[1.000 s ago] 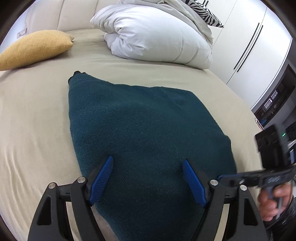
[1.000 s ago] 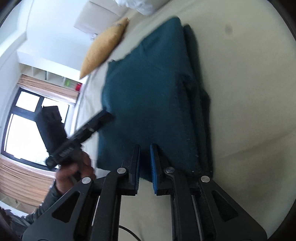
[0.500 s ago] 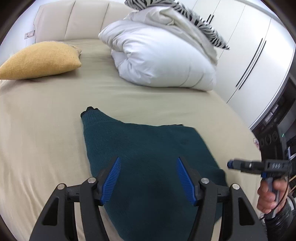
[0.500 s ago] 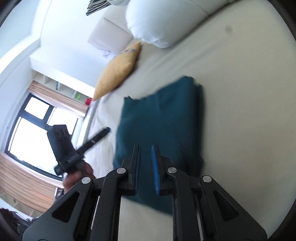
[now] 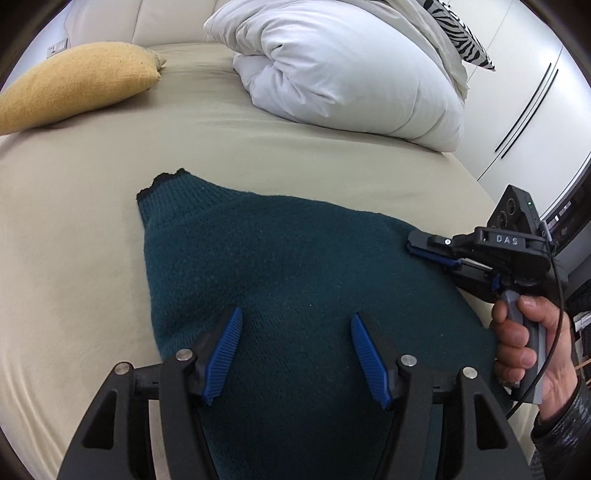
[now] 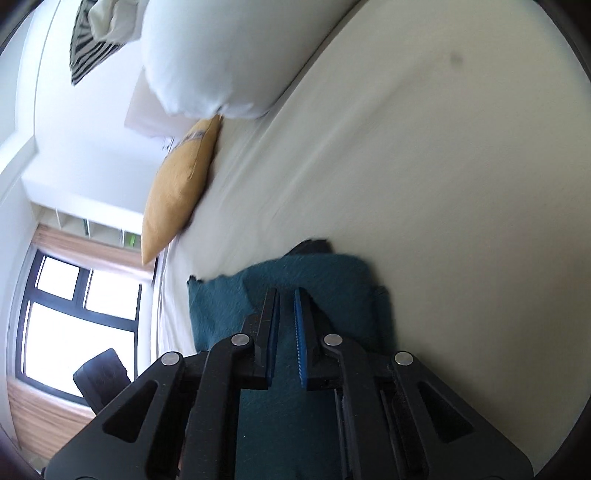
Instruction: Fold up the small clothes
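A dark teal knitted sweater (image 5: 295, 266) lies folded on the beige bed sheet (image 5: 74, 221). One cuff with a black edge points to the far left. My left gripper (image 5: 295, 347) is open and empty, just above the near part of the sweater. My right gripper (image 5: 415, 245) shows in the left wrist view at the sweater's right edge, held by a hand, its jaws nearly together with nothing between them. In the right wrist view the right gripper (image 6: 286, 299) is over the sweater (image 6: 332, 273), tilted on its side.
A white rolled duvet (image 5: 351, 66) with a zebra-print pillow (image 5: 465, 33) lies at the head of the bed. A mustard cushion (image 5: 74, 85) is at the far left. White wardrobe doors (image 5: 535, 92) stand at the right. A window (image 6: 74, 314) is beside the bed.
Both grippers rose away from the sweater, then came back down near it. The right gripper moved in onto the sweater's right edge. The left gripper stayed open, the right stayed shut.
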